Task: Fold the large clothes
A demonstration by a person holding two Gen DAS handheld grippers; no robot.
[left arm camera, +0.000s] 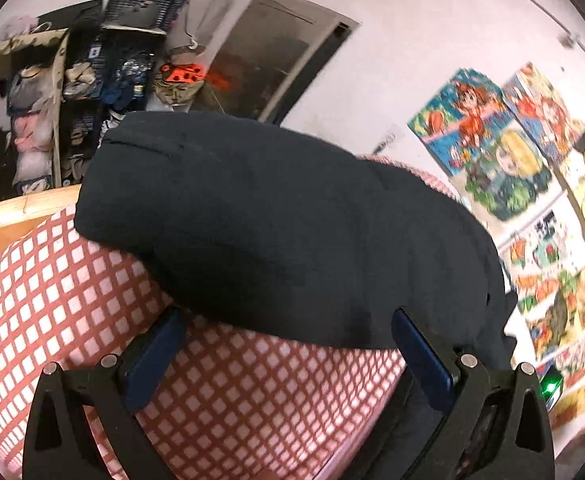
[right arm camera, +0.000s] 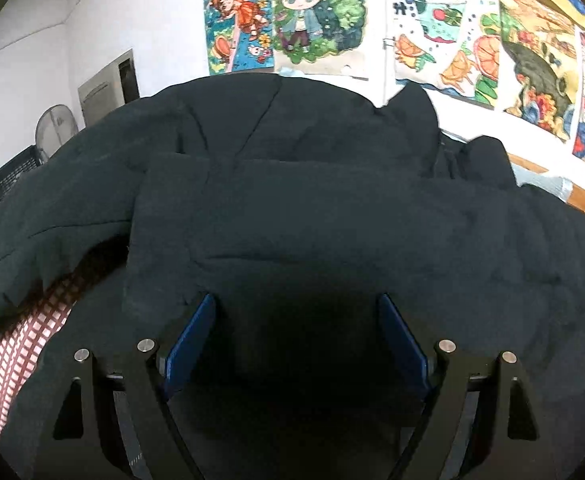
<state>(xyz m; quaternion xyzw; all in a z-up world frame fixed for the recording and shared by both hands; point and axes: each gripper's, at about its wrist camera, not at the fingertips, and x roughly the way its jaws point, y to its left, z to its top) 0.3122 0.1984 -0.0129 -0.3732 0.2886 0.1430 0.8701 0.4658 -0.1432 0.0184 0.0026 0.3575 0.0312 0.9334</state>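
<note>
My left claw point(left arm camera: 288, 344) stands wide with nothing between its blue pads point(left arm camera: 154, 356); below it lies the red-and-white checked bedsheet point(left arm camera: 72, 300), and the near edge of the dark padded jacket point(left arm camera: 276, 224) lies just ahead of the tips. My right claw point(right arm camera: 296, 336) is also spread apart, empty, poised over the same jacket point(right arm camera: 332, 216), which lies partly folded on the bed, one panel laid across the body. Beyond it, cartoon posters point(right arm camera: 316, 16) cover the white wall; a cluttered shelf point(left arm camera: 72, 80) stands past the bed's wooden frame point(left arm camera: 16, 208).
</note>
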